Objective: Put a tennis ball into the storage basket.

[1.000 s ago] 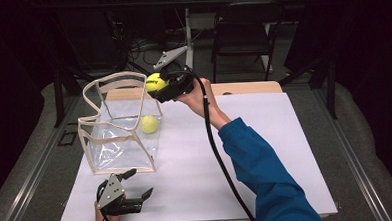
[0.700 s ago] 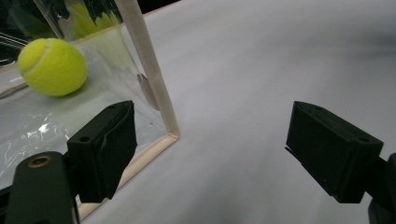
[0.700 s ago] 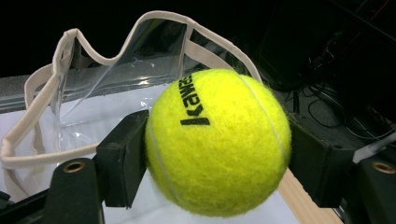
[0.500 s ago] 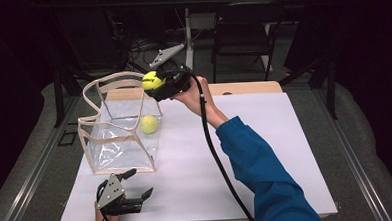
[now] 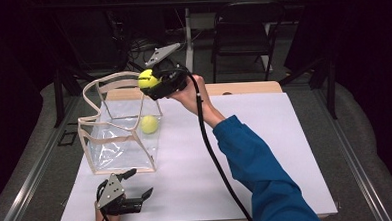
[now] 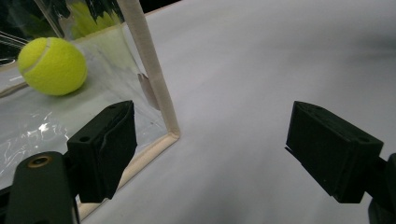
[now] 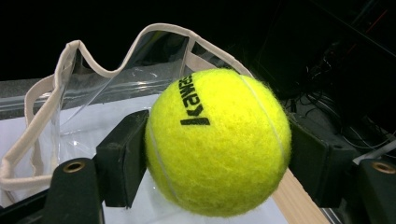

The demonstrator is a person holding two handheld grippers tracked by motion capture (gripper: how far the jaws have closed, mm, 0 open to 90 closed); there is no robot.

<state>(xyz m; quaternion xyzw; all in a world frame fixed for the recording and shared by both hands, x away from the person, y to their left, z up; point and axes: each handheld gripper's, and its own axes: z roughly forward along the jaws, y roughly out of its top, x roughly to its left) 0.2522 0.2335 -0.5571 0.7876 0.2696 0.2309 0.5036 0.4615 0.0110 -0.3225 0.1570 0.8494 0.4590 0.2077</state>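
Holding a tennis ball (image 5: 148,78) clenched in your right tongs (image 5: 152,82), you're above the clear tote bag (image 5: 116,139)'s far rim. Second ball (image 5: 149,124) sits inside, w/ room beside it. Left tongs (image 5: 137,184) released, low on bench (image 5: 266,152), near bag's front edge.

The right gripper (image 5: 155,82), clamped on a tennis ball (image 5: 148,79), is carried a little further to the left in the high view and slightly higher than a second ago. The ball is now seen over the far right corner of the clear bag (image 5: 115,125), where earlier it was placed just right of that corner. The forearm behind it is drawn leftward with it.
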